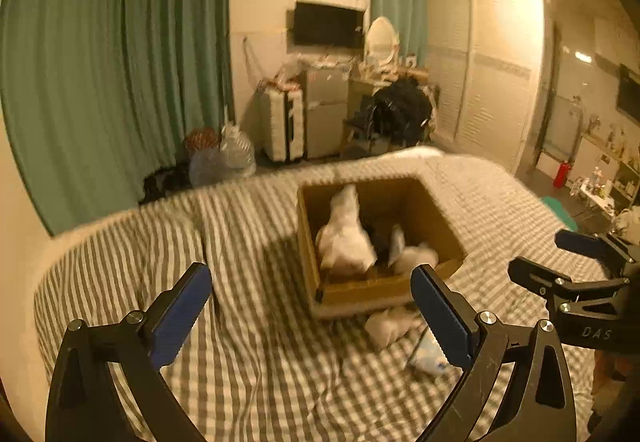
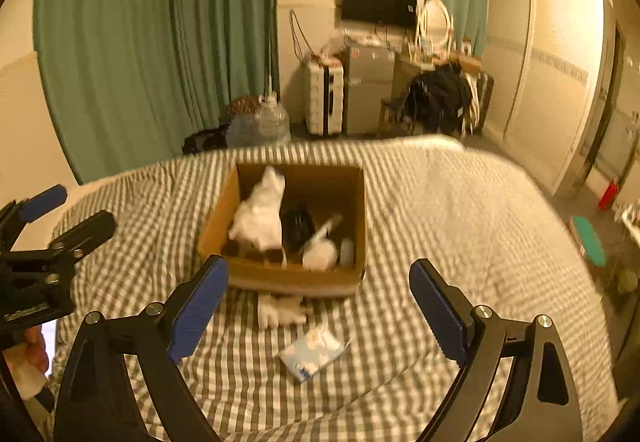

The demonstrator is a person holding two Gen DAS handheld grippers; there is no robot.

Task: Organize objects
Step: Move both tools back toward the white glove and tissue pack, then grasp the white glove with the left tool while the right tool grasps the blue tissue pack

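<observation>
An open cardboard box [image 1: 352, 292] [image 2: 296, 278] sits on the checked bed cover. It holds a white cloth item [image 1: 346, 238] [image 2: 260, 214], a black object [image 2: 297, 228] and smaller white items [image 2: 319, 254]. In front of the box lie a crumpled white item [image 2: 280, 310] [image 1: 390, 326] and a flat light-blue packet [image 2: 312, 356] [image 1: 430, 356]. My left gripper [image 1: 312, 316] is open and empty, held above the bed left of the box; it also shows in the right wrist view [image 2: 64, 212]. My right gripper [image 2: 318, 306] is open and empty, above the packet; it shows in the left wrist view [image 1: 560, 254].
The bed [image 2: 460, 222] fills the foreground, with its far edge beyond the box. Beyond it stand green curtains [image 1: 112, 74], water jugs [image 2: 272, 122], a suitcase [image 1: 282, 122], a small fridge [image 2: 368, 90], a cluttered chair [image 1: 402, 114] and a white wardrobe [image 1: 488, 70].
</observation>
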